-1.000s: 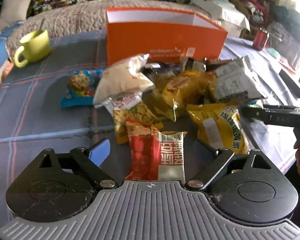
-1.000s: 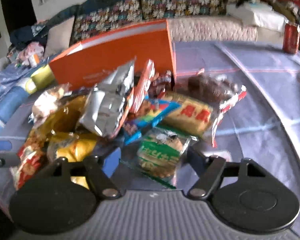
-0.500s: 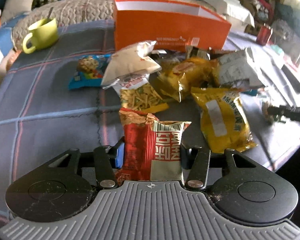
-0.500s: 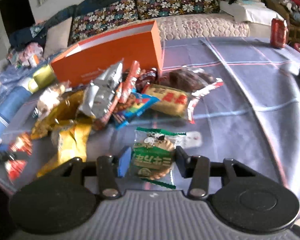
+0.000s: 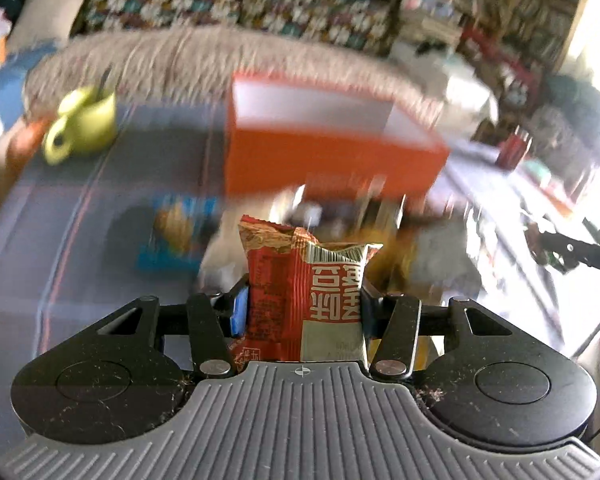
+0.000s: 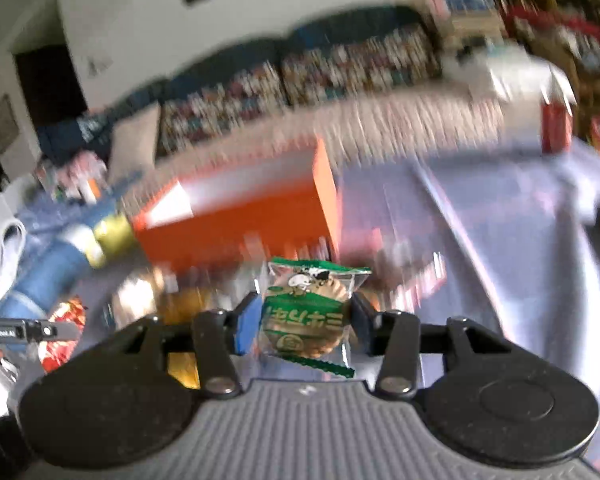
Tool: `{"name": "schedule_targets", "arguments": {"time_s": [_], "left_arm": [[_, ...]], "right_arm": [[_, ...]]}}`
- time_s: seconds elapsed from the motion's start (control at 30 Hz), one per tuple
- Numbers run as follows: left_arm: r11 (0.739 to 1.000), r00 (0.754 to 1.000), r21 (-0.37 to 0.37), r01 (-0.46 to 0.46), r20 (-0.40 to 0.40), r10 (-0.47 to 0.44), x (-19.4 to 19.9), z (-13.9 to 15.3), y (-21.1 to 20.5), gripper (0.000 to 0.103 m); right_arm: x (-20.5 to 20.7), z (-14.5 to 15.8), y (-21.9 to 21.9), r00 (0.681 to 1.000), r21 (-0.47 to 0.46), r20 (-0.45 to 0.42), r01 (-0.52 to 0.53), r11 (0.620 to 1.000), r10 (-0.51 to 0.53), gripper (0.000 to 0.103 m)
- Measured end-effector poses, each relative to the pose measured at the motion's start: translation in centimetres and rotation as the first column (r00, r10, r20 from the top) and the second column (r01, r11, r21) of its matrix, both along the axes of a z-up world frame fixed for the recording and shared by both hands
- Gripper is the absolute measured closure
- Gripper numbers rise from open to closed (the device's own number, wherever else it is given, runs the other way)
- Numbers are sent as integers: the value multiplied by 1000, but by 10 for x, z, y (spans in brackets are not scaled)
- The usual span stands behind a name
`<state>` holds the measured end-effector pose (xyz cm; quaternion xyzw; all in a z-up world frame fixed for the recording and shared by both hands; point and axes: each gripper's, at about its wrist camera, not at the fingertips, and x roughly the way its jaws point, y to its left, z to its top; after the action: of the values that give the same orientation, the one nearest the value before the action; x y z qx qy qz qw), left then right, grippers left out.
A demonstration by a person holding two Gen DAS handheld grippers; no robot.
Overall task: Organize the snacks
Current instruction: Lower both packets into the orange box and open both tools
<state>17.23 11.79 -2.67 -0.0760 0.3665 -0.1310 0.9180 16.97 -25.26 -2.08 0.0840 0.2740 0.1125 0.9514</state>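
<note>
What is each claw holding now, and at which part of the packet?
Left claw: red snack packet, gripped across its lower half. Right claw: green cookie packet, gripped at its two sides.

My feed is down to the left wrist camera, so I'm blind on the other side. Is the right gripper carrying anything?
Observer: Yes. The right gripper is shut on a green biscuit packet, pinched by its sides.
Operator: Is the box ahead of it?
Observer: The orange box lies beyond the packet, left of centre, its open top showing.
Operator: Does my side show there?
Observer: The left gripper pokes in at the left edge, its red packet only a blur.
</note>
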Motion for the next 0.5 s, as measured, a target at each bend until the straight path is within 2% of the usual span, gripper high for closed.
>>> {"name": "schedule_targets", "arguments": {"time_s": [0.13, 0.27, 0.33, 0.43, 0.47, 0.5], "left_arm": [[1000, 995, 16, -7, 98, 5, 54, 33, -10, 91], [1000, 989, 28, 9, 146, -13, 117, 52, -26, 91], [999, 988, 34, 17, 154, -22, 149, 53, -32, 91], [998, 990, 55, 22, 141, -29, 196, 39, -40, 91], [998, 990, 64, 22, 137, -31, 210, 33, -43, 90], [997, 991, 77, 20, 128, -30, 222, 25, -45, 84]], "right_arm": [[64, 23, 22, 994, -30, 91, -49, 998, 52, 54], [136, 29, 49, 988, -58, 117, -95, 994, 101, 54], [169, 24, 60, 987, -76, 108, -113, 991, 121, 54], [211, 10, 75, 987, -101, 81, -131, 986, 140, 54], [223, 4, 78, 987, -109, 71, -133, 985, 141, 53], [230, -2, 80, 988, -111, 60, -133, 985, 141, 49]]}}
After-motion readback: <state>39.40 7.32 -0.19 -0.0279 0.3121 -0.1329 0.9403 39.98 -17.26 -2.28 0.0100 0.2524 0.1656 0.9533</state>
